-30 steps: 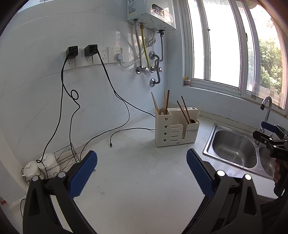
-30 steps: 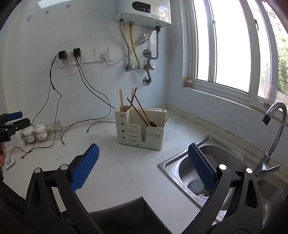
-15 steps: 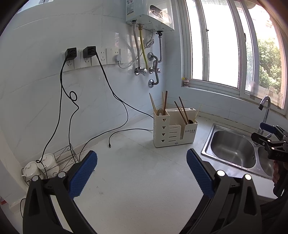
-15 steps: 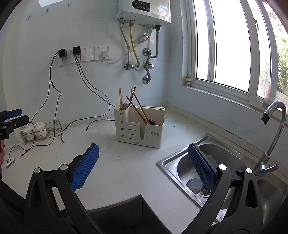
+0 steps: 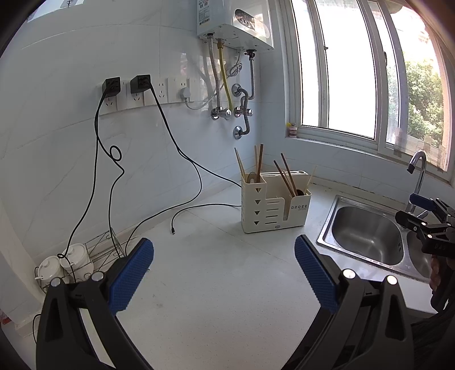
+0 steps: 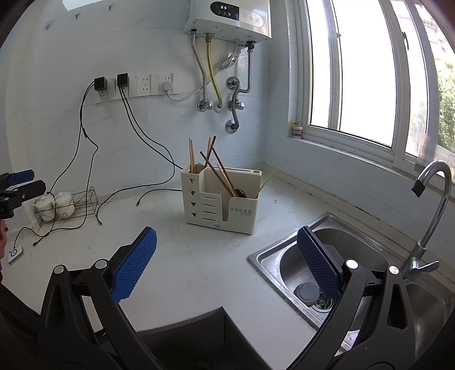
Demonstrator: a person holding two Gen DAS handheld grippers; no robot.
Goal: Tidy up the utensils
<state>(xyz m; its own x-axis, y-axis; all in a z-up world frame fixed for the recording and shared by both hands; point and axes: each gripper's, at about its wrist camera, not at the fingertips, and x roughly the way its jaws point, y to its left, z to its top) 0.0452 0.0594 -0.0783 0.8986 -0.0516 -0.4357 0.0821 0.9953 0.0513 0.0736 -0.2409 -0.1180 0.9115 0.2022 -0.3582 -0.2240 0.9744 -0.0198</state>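
Observation:
A cream utensil holder point(image 5: 274, 209) stands on the white counter near the back corner, also in the right wrist view point(image 6: 220, 206). Several wooden chopsticks point(image 5: 285, 178) point(image 6: 219, 170) stick up from its compartments, some upright, some leaning. A dark spoon head shows in the front compartment point(image 6: 241, 193). My left gripper point(image 5: 224, 273) is open and empty, well in front of the holder. My right gripper point(image 6: 227, 267) is open and empty, over the counter edge beside the sink. Each gripper shows at the edge of the other's view point(image 5: 423, 224) point(image 6: 20, 185).
A steel double sink point(image 6: 298, 256) with a curved tap point(image 6: 432, 205) lies to the right. Black cables point(image 5: 182, 210) trail from wall sockets point(image 5: 136, 91) across the counter. A wire rack with white lidded cups point(image 5: 65, 260) sits far left. A water heater point(image 6: 227, 17) hangs above.
Both cameras have drifted slightly back and to the side, so the holder sits a little further away in each view. Both grippers stay open and empty.

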